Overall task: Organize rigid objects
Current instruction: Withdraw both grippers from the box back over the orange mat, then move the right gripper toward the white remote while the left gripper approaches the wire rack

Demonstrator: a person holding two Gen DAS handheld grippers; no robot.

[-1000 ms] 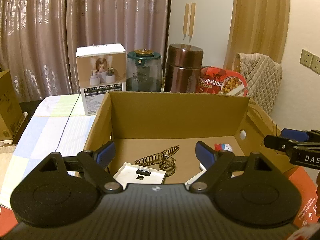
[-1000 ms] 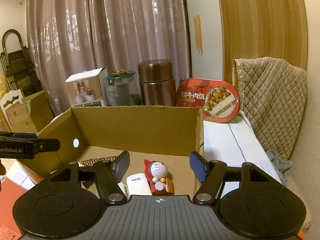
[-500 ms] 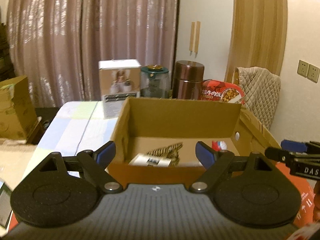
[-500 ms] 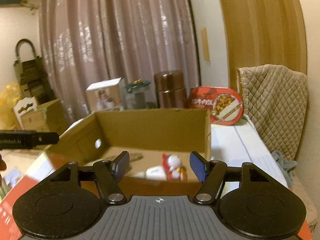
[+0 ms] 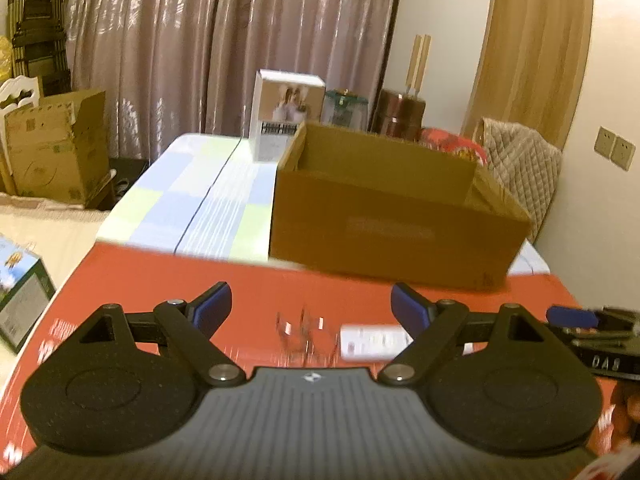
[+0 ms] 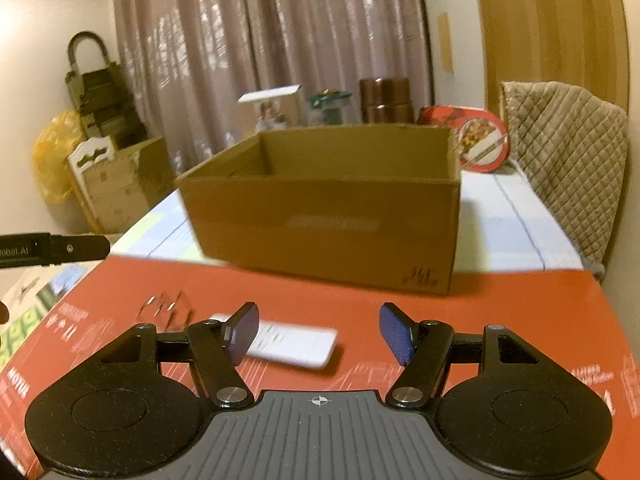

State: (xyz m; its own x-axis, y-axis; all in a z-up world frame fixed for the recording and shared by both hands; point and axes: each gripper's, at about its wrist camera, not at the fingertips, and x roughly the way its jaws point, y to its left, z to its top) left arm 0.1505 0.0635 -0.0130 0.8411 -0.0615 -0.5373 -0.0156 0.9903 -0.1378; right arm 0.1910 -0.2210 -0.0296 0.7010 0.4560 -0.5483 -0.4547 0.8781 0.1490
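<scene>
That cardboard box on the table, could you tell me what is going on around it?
A person holds two grippers, both open and empty, in front of the cardboard box. The left gripper and right gripper hover over a red surface, where a white remote and a clear clip lie, not yet picked up.

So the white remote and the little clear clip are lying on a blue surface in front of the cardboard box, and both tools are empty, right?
Not quite: the surface is red, not blue, as the right wrist view shows. The rest holds: the white remote and the clear clip lie on it in front of the cardboard box, and the left tool and right tool are both empty.
</scene>
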